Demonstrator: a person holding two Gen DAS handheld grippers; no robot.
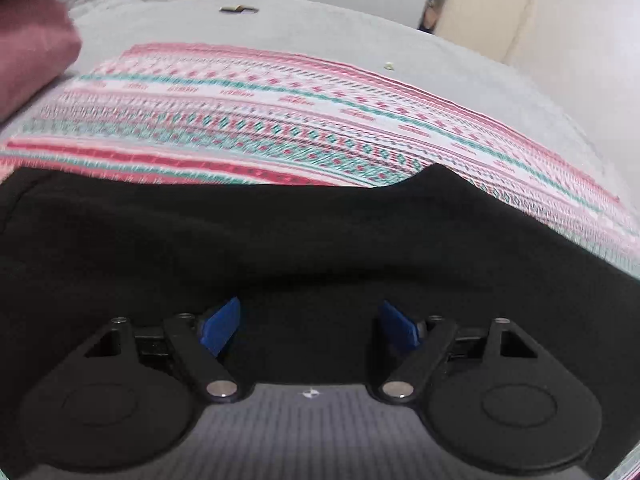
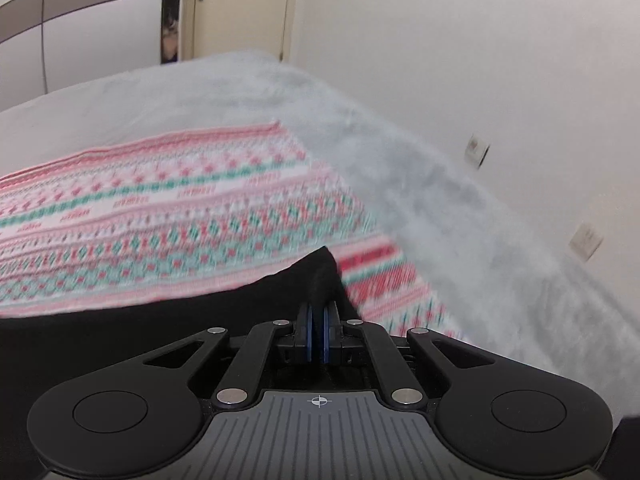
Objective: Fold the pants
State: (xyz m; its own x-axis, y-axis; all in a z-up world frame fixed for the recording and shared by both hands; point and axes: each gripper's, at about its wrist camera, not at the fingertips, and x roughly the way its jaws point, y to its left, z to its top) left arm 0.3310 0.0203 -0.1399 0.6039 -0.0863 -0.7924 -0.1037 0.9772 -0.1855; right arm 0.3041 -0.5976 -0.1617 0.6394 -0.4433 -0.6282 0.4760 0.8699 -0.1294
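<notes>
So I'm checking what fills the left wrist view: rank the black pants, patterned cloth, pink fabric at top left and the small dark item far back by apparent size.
1. black pants, nearest the camera
2. patterned cloth
3. pink fabric, cut off by the frame
4. small dark item

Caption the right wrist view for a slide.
Right gripper shut on black pants over a pink-and-green patterned cloth.

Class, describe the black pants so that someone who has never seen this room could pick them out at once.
Start at the grey bed, then find the pink, white and teal patterned cloth spread across it. The black pants lie along the cloth's near edge, under the open left gripper, one corner pinched in the shut right gripper. They are the only plain black fabric; the folded pink cloth lies apart.
</notes>
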